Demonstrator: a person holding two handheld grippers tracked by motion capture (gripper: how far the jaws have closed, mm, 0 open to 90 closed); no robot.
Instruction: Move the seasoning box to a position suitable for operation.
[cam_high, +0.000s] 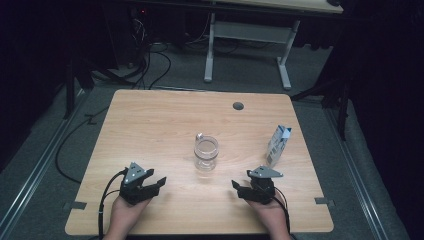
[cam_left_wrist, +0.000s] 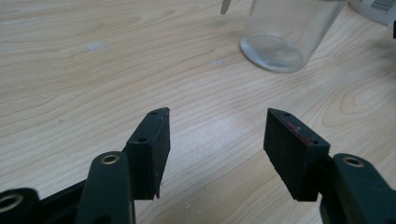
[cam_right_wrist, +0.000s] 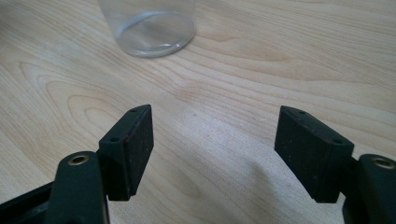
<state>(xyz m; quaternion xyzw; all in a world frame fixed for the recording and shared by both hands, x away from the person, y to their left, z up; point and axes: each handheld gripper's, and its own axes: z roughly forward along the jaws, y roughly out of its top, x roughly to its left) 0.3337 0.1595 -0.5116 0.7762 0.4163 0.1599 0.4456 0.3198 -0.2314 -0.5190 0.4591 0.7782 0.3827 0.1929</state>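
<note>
I hold my left gripper (cam_high: 161, 181) and right gripper (cam_high: 234, 185) low on the pale wooden table (cam_high: 150, 125), jaws apart, empty. The clear glass jar (cam_high: 206, 153) stands between them, farther out. I judge this the approach: next, close in on it.

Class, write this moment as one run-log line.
left gripper: open, empty | right gripper: open, empty | glass jar: upright, between them, untouched | carton: upright, right of jar
</note>
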